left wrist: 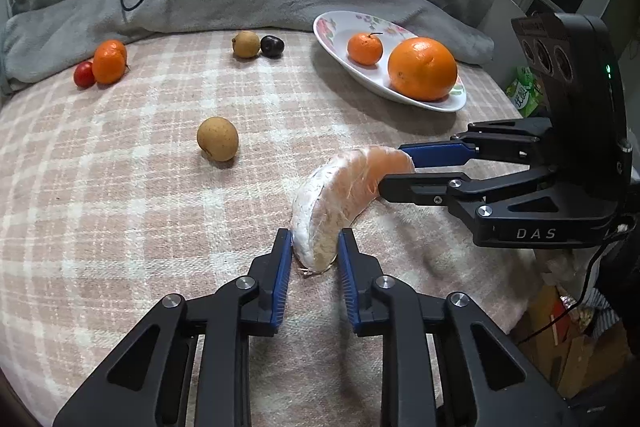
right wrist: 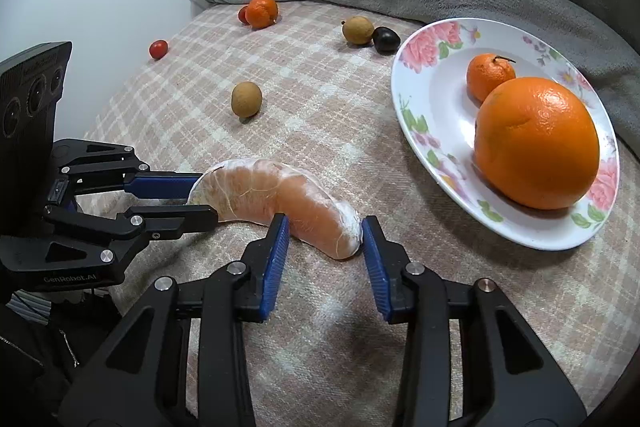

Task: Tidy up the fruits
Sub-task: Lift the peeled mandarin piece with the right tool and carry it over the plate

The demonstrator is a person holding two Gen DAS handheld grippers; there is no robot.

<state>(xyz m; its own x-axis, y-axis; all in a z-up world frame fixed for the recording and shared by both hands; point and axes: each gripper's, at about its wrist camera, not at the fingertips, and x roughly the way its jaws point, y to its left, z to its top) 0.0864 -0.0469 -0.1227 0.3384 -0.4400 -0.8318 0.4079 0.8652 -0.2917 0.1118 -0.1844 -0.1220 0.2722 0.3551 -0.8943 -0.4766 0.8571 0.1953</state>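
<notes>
Left gripper point(left wrist: 315, 253) and right gripper point(right wrist: 325, 242), jaws bracketing opposite ends of the peeled citrus segment point(right wrist: 276, 203) on the plaid blanket point(left wrist: 120, 187); judged best squeezed gently, lifted level, toward the floral plate point(right wrist: 416, 107) at right.

Even, moderately bright indoor light from above. Soft short shadows under fruit; small glare spot on large orange point(right wrist: 536, 143) and plate point(right wrist: 424, 107) rim. Centre sharp. Strong fisheye bending, dark vignette at corners; both views slightly soft toward edges.
</notes>
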